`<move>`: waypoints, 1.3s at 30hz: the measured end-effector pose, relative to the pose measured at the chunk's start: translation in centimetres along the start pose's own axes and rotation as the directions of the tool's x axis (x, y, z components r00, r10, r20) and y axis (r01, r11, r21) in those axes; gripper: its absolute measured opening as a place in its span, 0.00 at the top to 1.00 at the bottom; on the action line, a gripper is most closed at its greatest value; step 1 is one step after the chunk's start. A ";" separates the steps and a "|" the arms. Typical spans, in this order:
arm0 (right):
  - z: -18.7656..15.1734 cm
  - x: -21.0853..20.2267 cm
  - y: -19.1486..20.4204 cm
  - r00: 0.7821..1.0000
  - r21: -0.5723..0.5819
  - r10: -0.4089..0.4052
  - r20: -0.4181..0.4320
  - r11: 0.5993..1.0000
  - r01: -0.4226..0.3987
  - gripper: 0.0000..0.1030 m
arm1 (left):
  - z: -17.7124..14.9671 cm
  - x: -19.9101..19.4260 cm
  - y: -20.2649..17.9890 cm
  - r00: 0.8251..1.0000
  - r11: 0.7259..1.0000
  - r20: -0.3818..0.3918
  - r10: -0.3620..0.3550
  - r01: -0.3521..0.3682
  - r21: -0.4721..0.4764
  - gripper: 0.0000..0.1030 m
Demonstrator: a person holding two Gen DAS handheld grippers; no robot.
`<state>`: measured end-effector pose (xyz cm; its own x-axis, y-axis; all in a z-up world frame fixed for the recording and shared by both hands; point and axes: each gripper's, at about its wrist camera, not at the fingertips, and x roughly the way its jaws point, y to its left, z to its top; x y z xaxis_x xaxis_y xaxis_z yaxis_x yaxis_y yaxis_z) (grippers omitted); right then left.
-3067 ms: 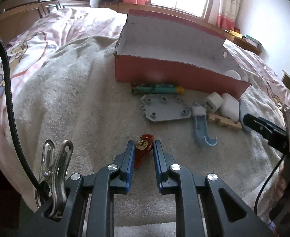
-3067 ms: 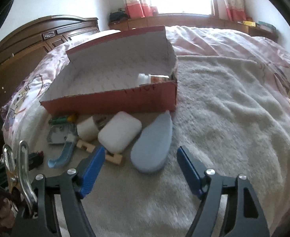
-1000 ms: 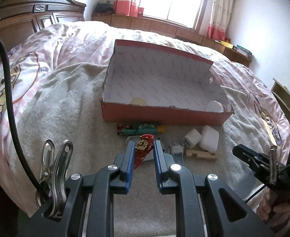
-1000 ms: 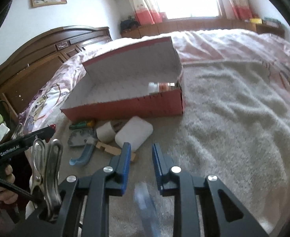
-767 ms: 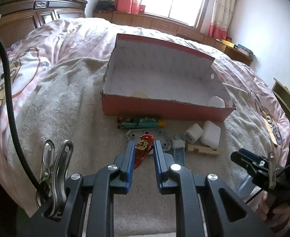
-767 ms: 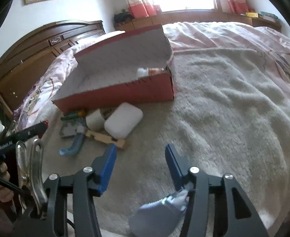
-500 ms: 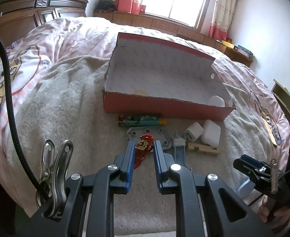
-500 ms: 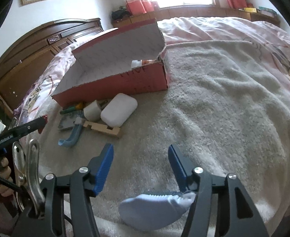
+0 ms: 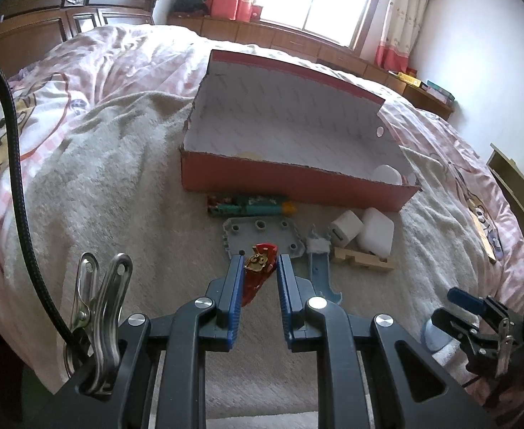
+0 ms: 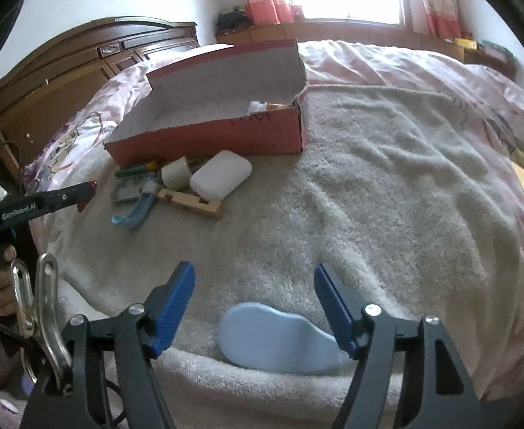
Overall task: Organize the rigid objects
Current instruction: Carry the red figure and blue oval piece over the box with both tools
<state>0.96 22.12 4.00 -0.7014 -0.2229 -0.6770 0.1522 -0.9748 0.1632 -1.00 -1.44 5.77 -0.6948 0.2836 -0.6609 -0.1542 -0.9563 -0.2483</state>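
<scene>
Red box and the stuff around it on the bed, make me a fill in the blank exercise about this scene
1. The left gripper is shut on a small ____ toy.
2. The white case lies ____ the red box.
3. The pale blue piece lies on the towel between the ____ gripper's opening jaws.

Missing words: red; outside; right

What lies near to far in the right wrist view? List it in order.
Pale blue oval plastic piece → notched light wooden block → white rounded plastic case → red open cardboard box → dark carved wooden headboard.
</scene>
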 end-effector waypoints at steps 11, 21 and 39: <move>-0.7 -0.9 -1.3 0.999 -0.022 -0.025 -0.044 0.999 0.024 0.29 | -0.4 -0.6 -0.3 1.000 1.000 0.006 -0.003 0.003 0.006 0.81; -3.0 -0.1 0.1 0.989 -0.230 -0.060 -0.135 0.973 0.028 0.28 | -0.9 -0.7 -0.8 1.000 1.000 -0.001 -0.006 0.006 0.017 0.81; -2.0 -0.2 1.3 0.993 -0.272 -0.022 -0.120 0.962 -0.011 0.46 | -0.9 -0.9 -0.6 1.000 1.000 0.004 0.001 -0.001 0.016 0.81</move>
<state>2.68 20.86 2.93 -0.6161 -0.2010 -0.7616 0.3440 -0.9385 -0.0306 0.31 -1.09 5.86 -0.6974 0.2826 -0.6586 -0.1651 -0.9576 -0.2361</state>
